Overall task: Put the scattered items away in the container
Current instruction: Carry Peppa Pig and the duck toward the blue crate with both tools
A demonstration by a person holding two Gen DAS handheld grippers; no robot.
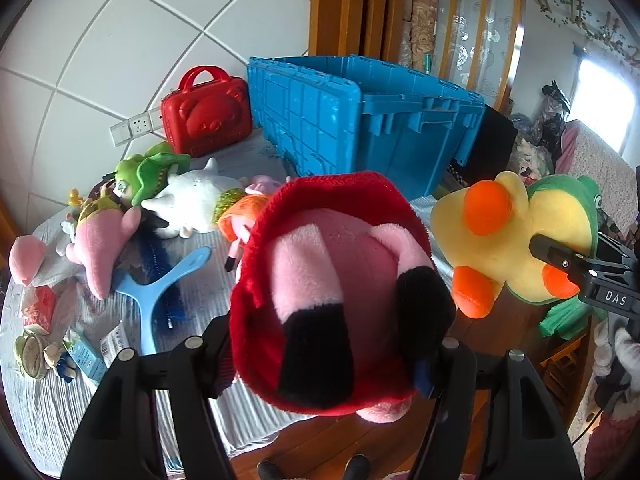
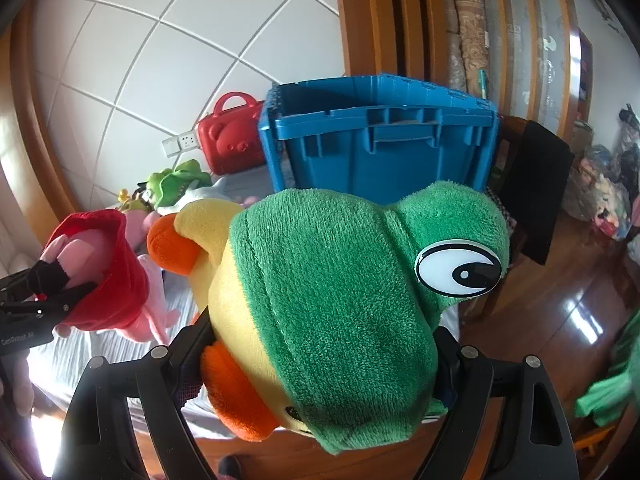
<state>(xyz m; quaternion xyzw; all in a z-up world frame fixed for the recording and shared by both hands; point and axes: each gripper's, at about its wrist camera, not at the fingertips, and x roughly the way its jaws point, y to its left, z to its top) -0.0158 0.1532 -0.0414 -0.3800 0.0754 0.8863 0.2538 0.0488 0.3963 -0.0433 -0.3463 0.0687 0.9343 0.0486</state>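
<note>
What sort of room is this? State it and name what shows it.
Probably a bedroom in a home. Soft toys lie scattered on a striped bedsheet, a white tiled wall with sockets stands behind, and a wooden door frame and polished wood floor show.

Blue crate [image 2: 380,148] interior: hidden behind its wall.
Pink plush [image 1: 340,280] head: out of sight.
Left hand-held gripper [image 1: 332,364] fingertips: covered by the plush.
</note>
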